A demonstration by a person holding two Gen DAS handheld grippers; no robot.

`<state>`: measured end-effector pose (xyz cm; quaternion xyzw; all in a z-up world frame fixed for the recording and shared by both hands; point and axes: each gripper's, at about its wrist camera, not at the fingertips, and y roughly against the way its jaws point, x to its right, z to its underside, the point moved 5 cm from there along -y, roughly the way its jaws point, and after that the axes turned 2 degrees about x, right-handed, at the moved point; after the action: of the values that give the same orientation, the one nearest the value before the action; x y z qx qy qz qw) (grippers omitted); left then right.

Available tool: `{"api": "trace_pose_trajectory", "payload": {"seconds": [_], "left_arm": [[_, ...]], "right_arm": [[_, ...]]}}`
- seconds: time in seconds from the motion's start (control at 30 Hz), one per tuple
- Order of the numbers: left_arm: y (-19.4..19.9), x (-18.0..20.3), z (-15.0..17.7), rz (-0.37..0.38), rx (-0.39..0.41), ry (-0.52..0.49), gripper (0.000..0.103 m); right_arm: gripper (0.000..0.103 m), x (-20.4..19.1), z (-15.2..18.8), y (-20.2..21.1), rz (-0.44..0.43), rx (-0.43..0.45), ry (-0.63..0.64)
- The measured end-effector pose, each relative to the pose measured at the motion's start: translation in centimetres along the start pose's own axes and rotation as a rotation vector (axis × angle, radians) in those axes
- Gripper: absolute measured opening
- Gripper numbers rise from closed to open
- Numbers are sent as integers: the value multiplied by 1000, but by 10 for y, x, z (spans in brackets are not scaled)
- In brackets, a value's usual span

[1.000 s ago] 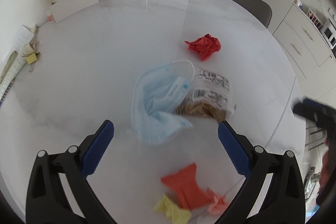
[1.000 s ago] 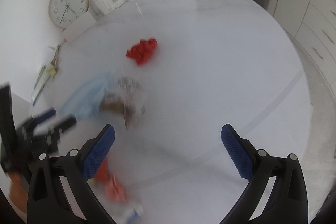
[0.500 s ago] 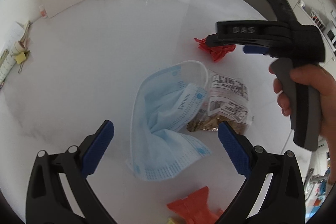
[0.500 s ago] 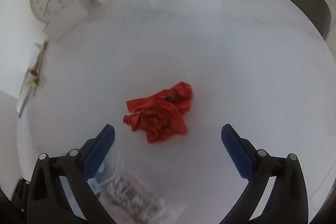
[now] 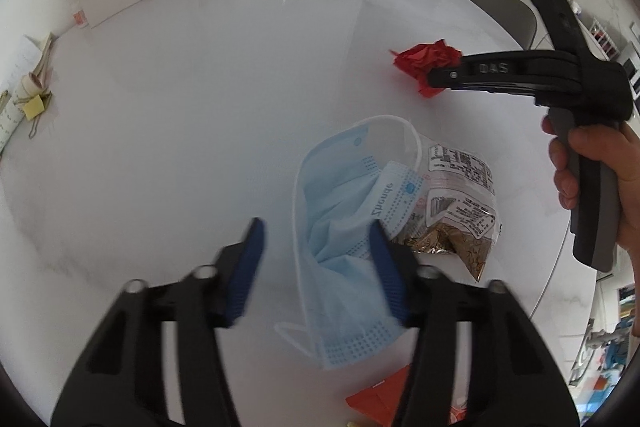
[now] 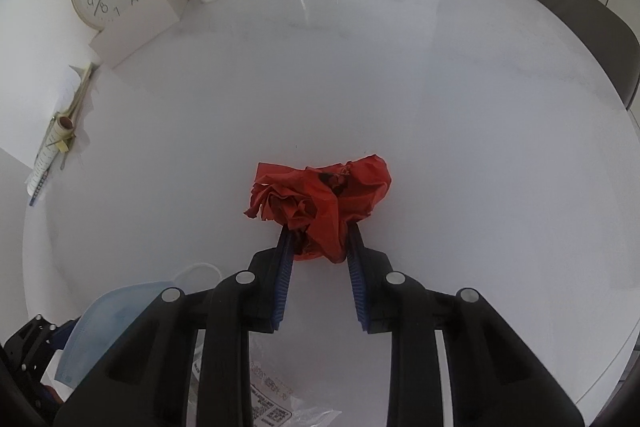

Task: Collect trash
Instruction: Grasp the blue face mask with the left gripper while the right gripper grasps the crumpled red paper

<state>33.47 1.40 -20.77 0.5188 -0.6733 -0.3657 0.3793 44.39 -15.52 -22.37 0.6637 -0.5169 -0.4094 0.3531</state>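
The round white worktop (image 6: 440, 107) carries all the trash. A blue face mask (image 5: 340, 227) lies near its front edge, partly overlapping a clear snack wrapper (image 5: 460, 211) just to its right. The left tongs (image 5: 316, 243) are partly closed (blurred), with the mask's near edge between their pads; whether they grip it cannot be told. The right tongs (image 6: 318, 247) are clenched on the crumpled red paper (image 6: 320, 195), beyond the mask.
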Motion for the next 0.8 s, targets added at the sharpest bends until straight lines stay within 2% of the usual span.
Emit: {"api": "trace_pose_trajectory", "payload": {"seconds": [0.03, 0.1, 0.17, 0.3, 0.5, 0.7, 0.8], "left_arm": [[-1, -1, -1, 7, -5, 7, 31], [-1, -4, -2, 16, -12, 22, 10], [0, -9, -4, 14, -4, 42, 6], [9, -18, -8, 28, 27, 87, 4], [25, -22, -8, 17, 66, 103, 3], [53, -33, -8, -5, 136, 137, 3], [61, -37, -5, -8, 139, 152, 4]], "right_arm": [[27, 0, 0, 3, 3, 6, -1], [27, 1, 1, 9, -1, 18, -8], [27, 2, 2, 19, -8, 35, -20], [27, 3, 7, 36, -10, 53, -25], [27, -1, 16, 61, -24, 79, -17], [27, -5, 34, 97, -24, 111, -12], [27, -10, 47, 106, -41, 107, -10]]}}
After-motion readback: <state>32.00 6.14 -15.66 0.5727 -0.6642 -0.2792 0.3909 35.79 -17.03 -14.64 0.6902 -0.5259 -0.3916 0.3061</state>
